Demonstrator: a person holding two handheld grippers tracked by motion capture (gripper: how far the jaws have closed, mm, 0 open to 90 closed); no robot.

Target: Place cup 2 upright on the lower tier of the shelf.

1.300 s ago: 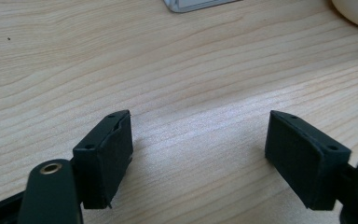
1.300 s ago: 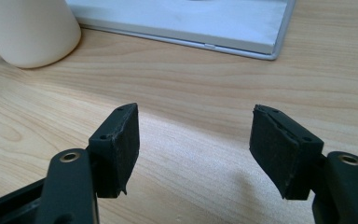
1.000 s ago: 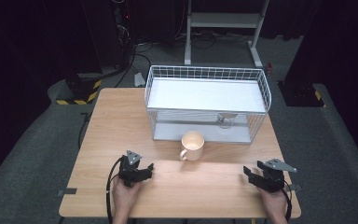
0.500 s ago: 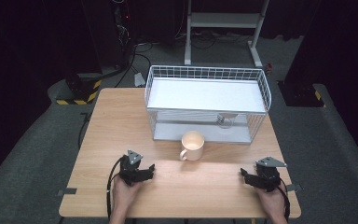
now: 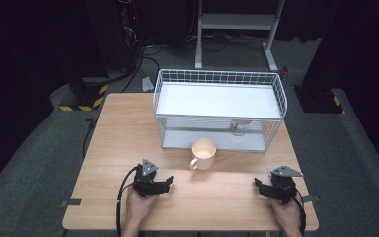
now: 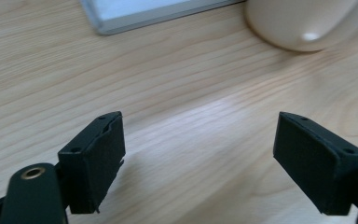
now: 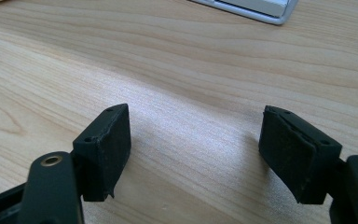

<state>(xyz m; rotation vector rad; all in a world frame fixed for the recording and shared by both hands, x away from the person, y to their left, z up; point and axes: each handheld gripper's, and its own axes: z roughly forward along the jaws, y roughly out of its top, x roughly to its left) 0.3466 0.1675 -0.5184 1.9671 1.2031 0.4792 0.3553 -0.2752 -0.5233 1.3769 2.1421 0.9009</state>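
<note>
A cream mug stands upright on the wooden table, just in front of a white wire rack. My left gripper lies on the table near the front edge, left of the mug, and points right toward it. Its jaws have just been opening with nothing between them. In the left gripper view the gripper is open over bare wood, with the mug ahead to the right. My right gripper rests at the front right and points left. It is open too, its jaws just opened, with nothing between them.
The wire rack has a white shelf, and a clear glass object sits beneath it on the right. The rack's base edge is close ahead of the left gripper. Dark floor, cables and a metal stand lie beyond the table.
The jaws of both grippers stand wider apart than a second ago. Both hands have stayed about where they were; the mug has not moved.
</note>
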